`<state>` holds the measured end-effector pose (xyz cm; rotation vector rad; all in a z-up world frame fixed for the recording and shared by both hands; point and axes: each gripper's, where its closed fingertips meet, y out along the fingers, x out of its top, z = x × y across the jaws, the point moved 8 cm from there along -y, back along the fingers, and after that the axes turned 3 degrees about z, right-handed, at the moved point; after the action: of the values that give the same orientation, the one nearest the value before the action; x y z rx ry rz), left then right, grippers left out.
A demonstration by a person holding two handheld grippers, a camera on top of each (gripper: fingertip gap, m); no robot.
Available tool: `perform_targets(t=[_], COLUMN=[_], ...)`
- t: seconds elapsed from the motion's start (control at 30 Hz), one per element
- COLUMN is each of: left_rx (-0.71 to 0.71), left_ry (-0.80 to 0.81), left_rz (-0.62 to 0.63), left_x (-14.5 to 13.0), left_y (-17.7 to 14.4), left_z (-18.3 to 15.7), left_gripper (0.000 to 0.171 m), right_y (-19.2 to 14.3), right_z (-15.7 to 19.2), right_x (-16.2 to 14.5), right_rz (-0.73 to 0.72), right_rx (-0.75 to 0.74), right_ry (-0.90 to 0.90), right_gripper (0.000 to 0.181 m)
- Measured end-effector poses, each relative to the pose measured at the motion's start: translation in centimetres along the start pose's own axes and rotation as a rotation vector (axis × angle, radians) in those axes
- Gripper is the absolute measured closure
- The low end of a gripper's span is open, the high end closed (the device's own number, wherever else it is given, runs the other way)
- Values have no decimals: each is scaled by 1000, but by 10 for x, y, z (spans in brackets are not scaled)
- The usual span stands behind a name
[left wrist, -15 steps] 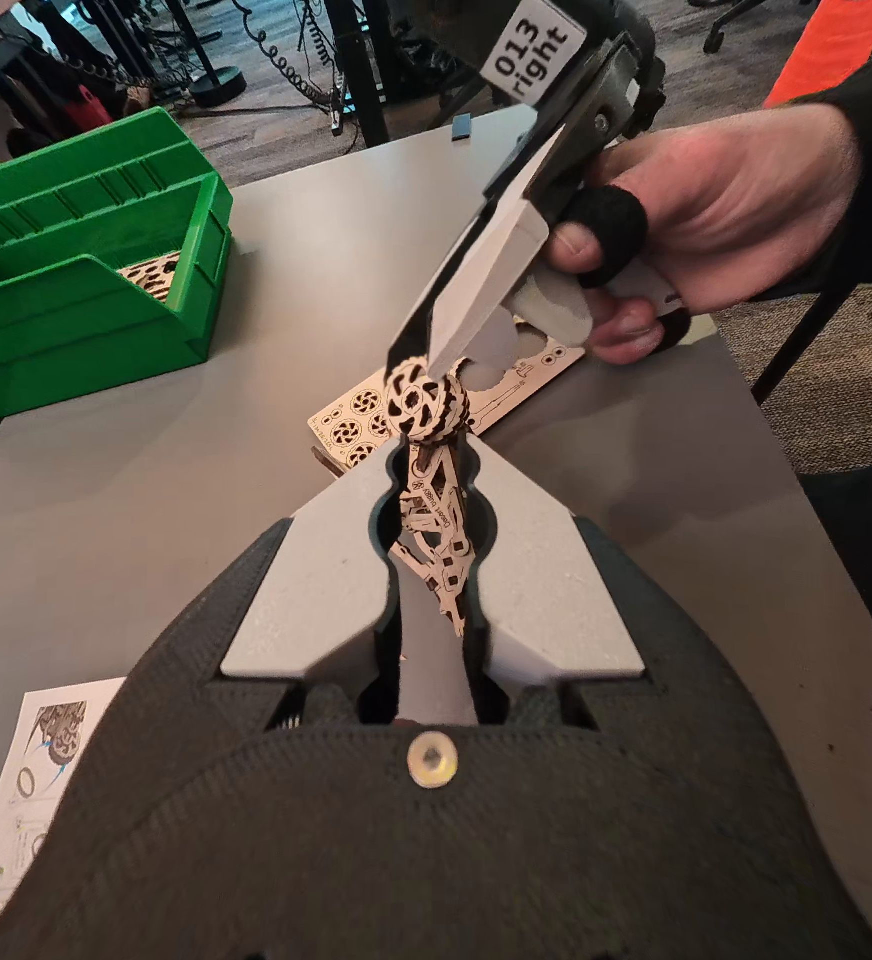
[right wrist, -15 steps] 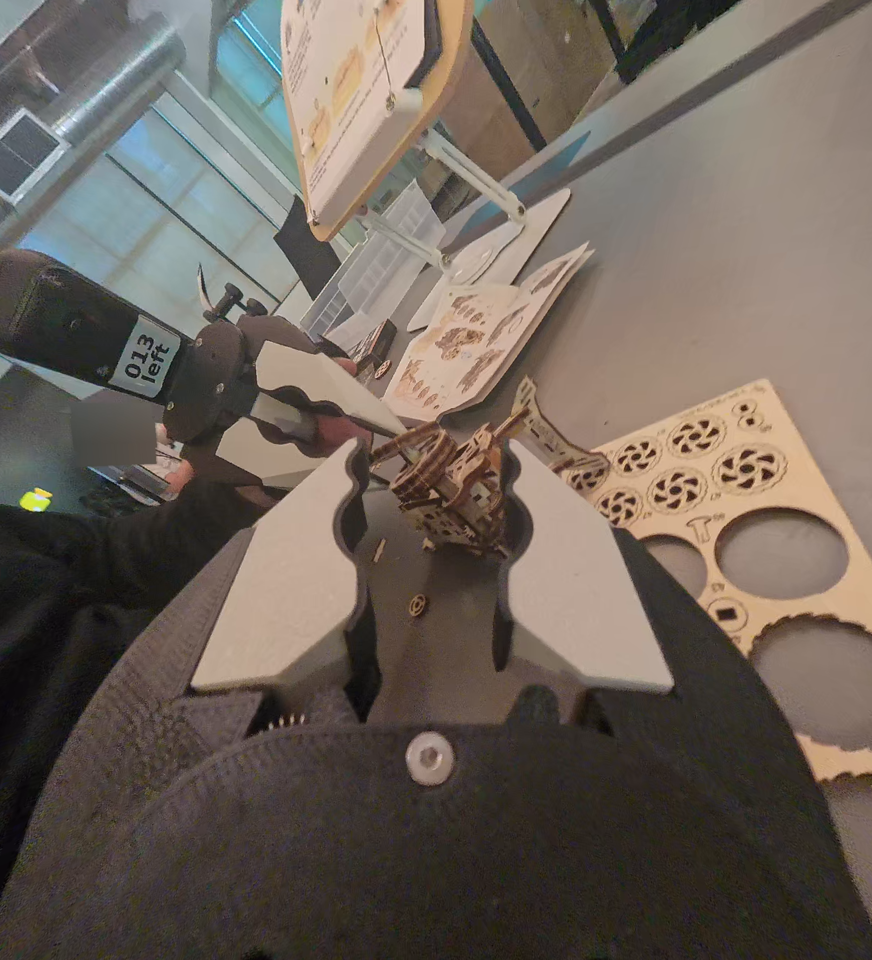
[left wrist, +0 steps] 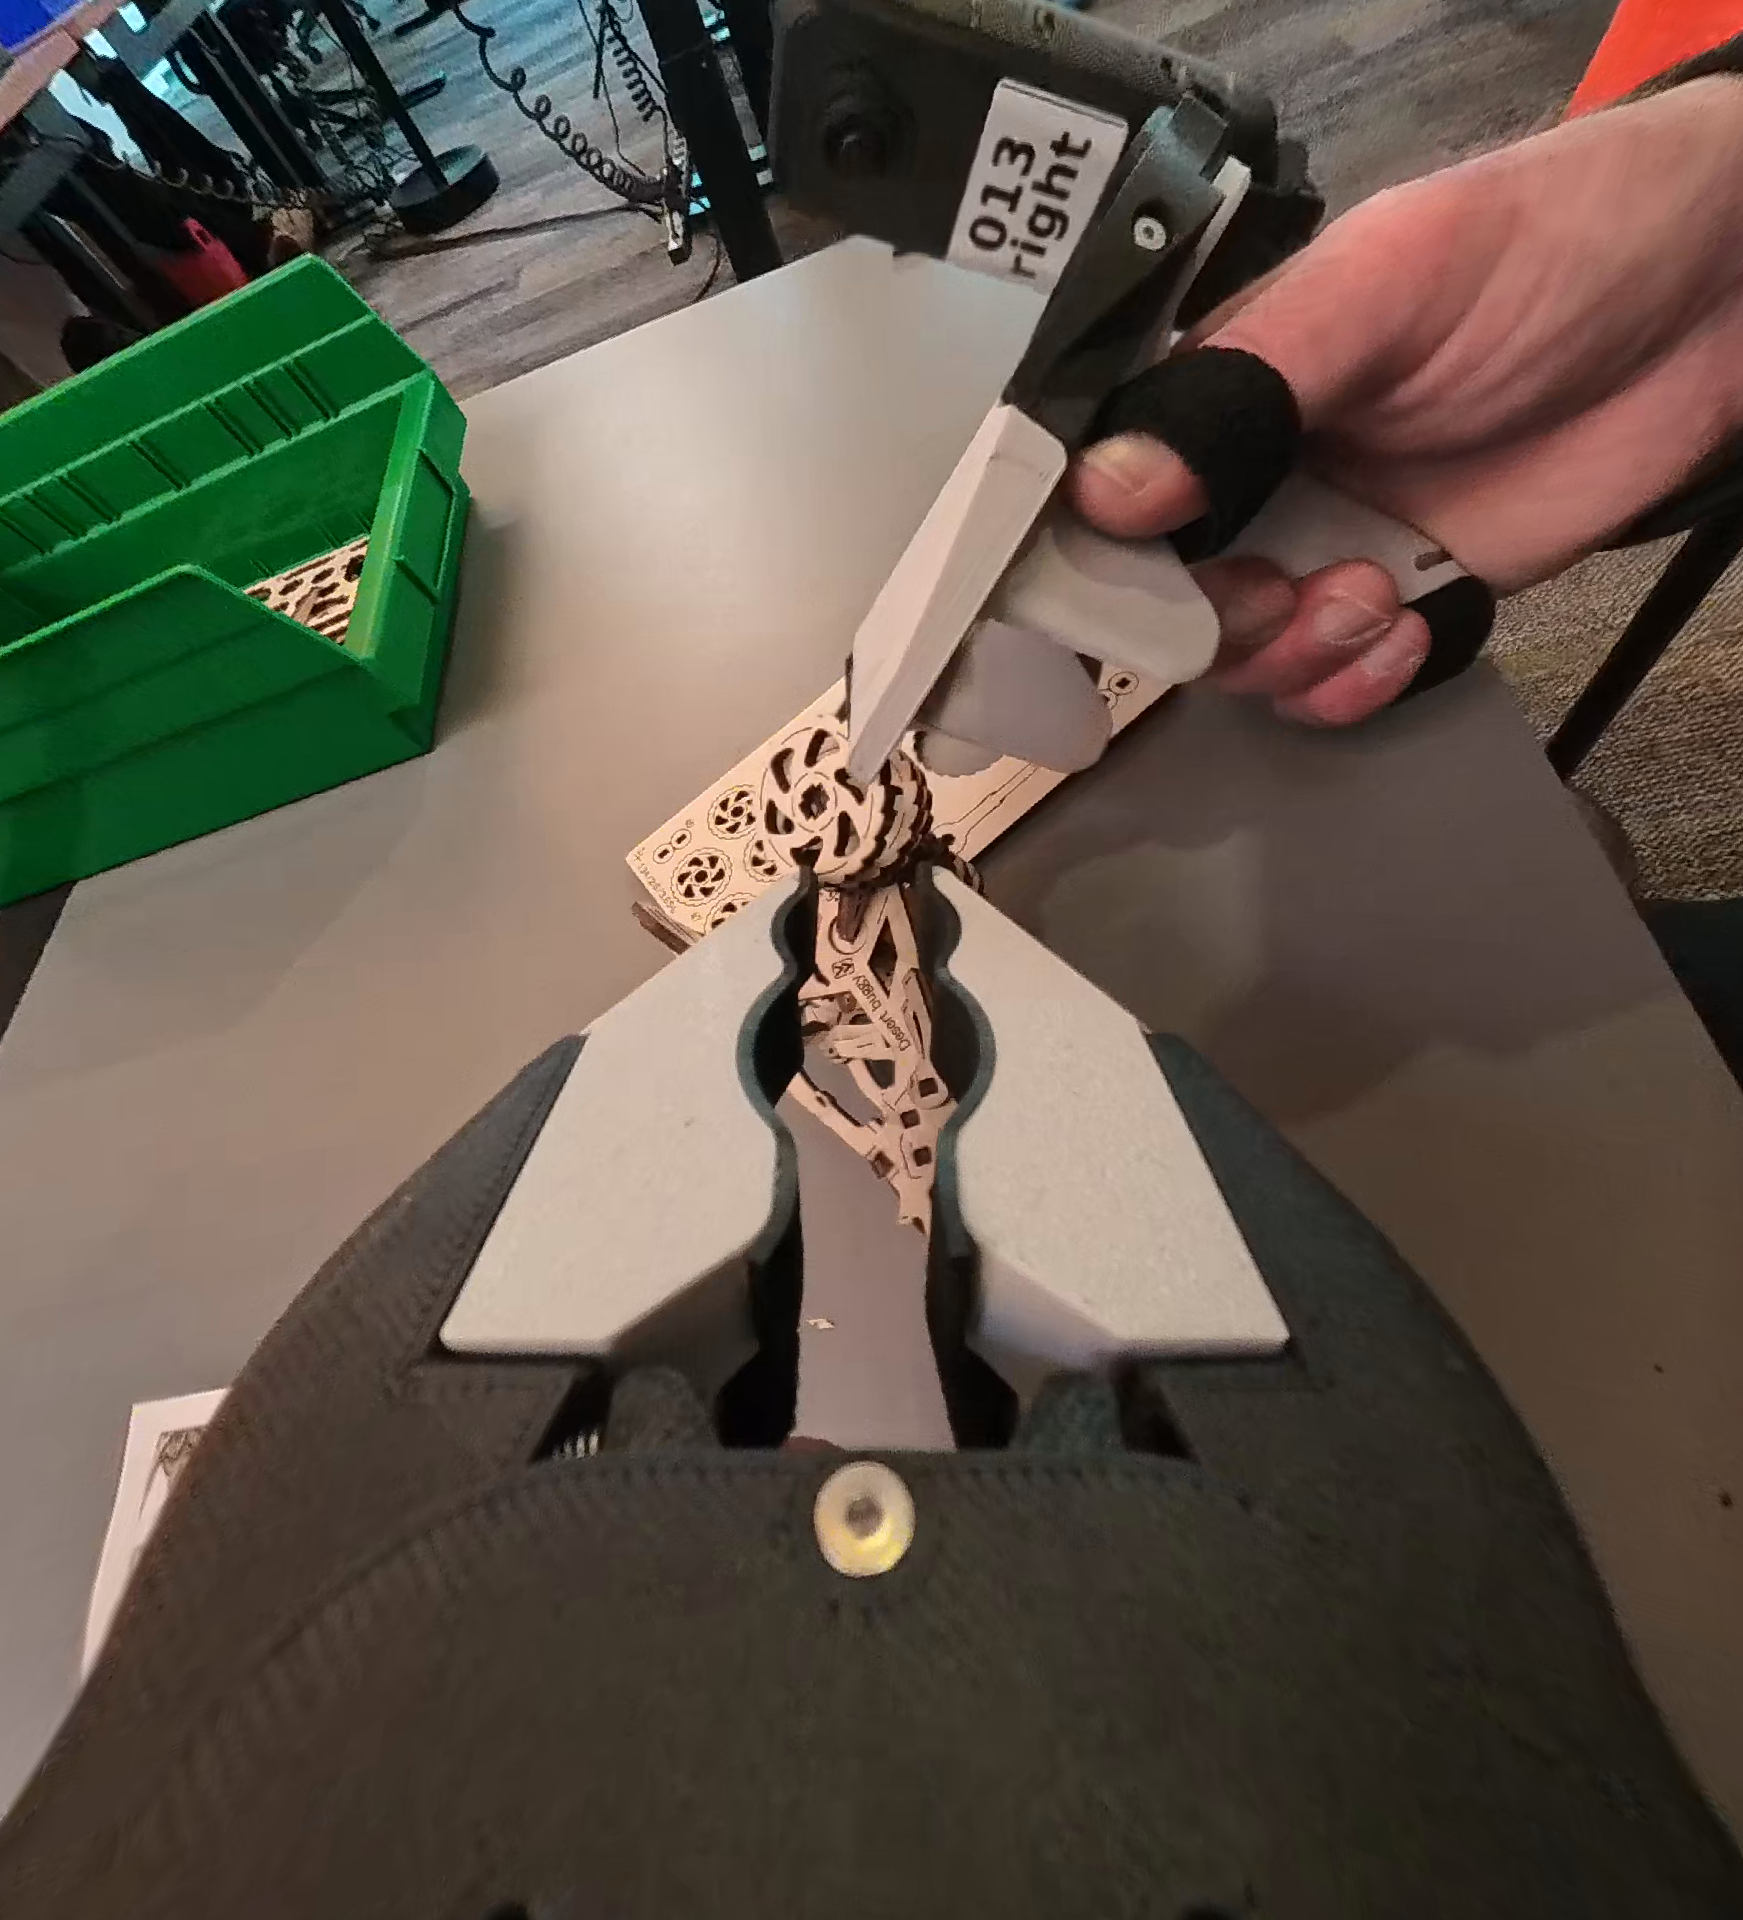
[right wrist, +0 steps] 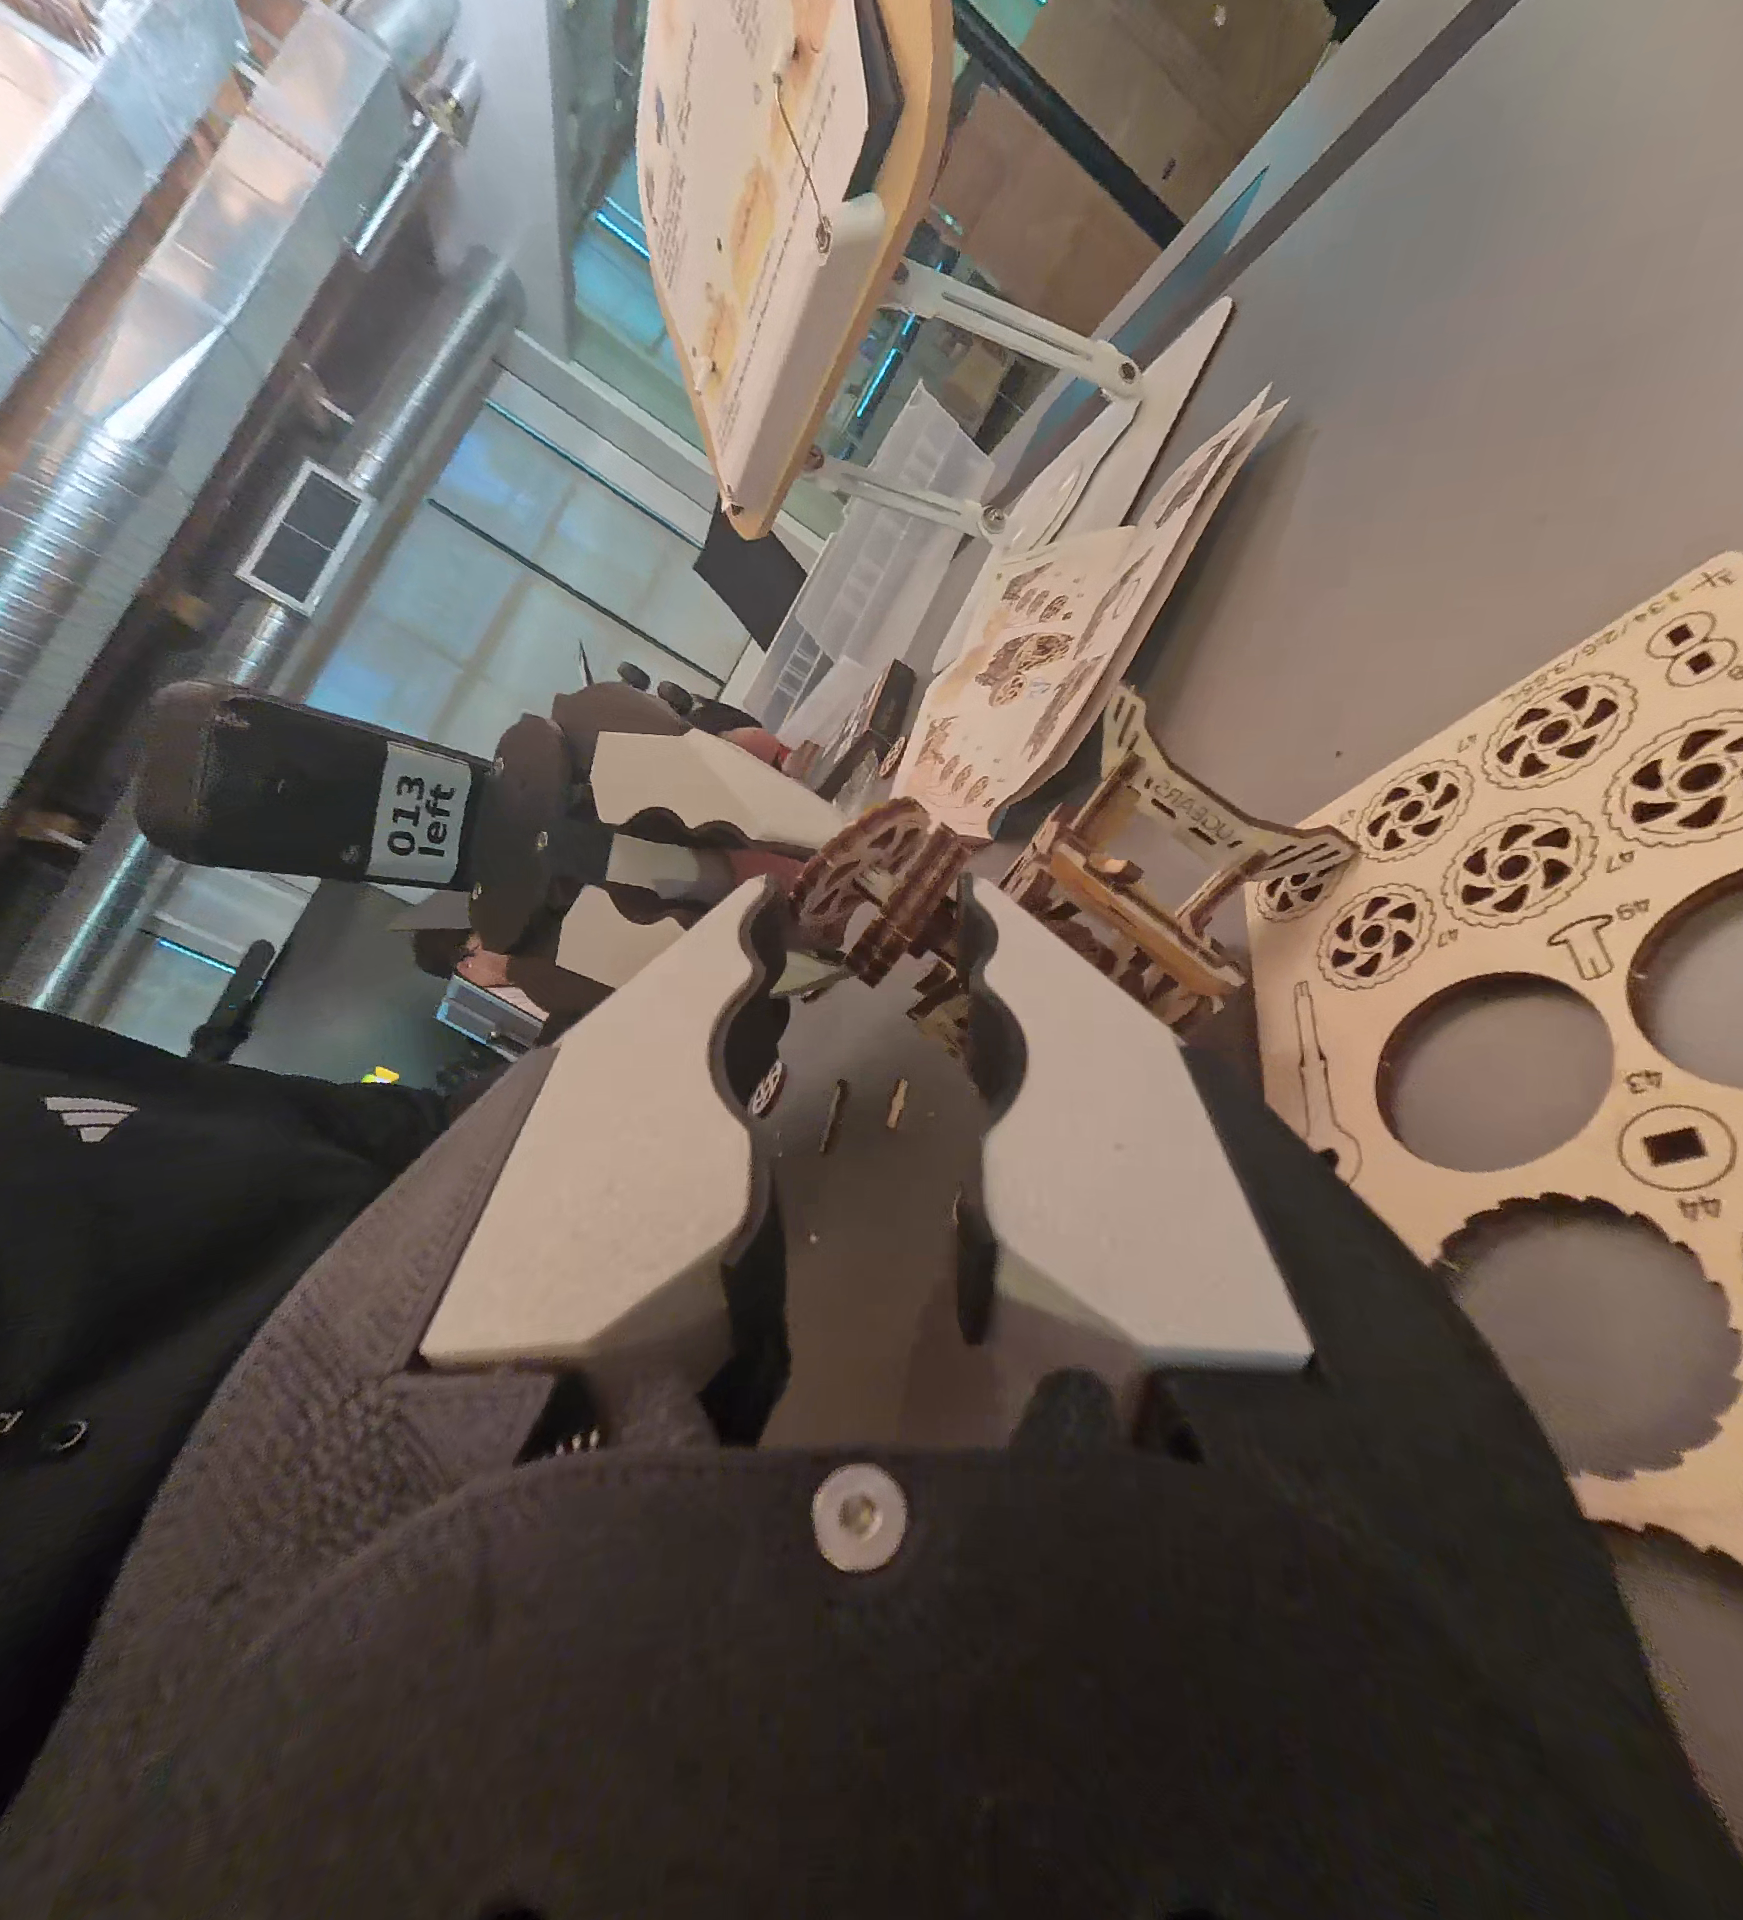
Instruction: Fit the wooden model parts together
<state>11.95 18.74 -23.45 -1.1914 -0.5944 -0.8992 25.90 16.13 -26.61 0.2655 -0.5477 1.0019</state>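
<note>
Left gripper (left wrist: pixel 872 894), matte grey scalloped fingers, pinches a laser-cut plywood frame (left wrist: pixel 877 1039): flat latticed strut, pale with burnt edges, long axis along the fingers, pointing away from the camera, held above the grey worktop (left wrist: pixel 327 1018); at its far end sits one toothed wooden wheel (left wrist: pixel 846 810) of stacked discs; right gripper (right wrist: pixel 872 914) is clamped on that wheel from above; one punched plywood sheet (right wrist: pixel 1573 1039) lies flat on the worktop with six small spoked discs still in it; one green plastic bin (left wrist: pixel 150 644), ribbed, far left.
</note>
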Motion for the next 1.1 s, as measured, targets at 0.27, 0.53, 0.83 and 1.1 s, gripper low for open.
perform_targets(t=[0.27, 0.53, 0.83, 1.1], left_rx=[-7, -73, -272, -236], left_ry=[22, -11, -205, -120], left_rz=[-7, 6, 8, 33], left_x=[5, 13, 14, 18], left_y=[1, 5, 19, 21], left_z=[0, 6, 19, 19], left_gripper=[157, 152, 139, 141], right_y=[-4, -5, -7, -10], right_z=[-4, -3, -4, -5], right_x=[-3, -4, -5, -4], right_rz=[-51, -53, -43, -53], right_rx=[53, 54, 67, 70], right_ry=[69, 78, 81, 84], right_gripper=[152, 153, 152, 153])
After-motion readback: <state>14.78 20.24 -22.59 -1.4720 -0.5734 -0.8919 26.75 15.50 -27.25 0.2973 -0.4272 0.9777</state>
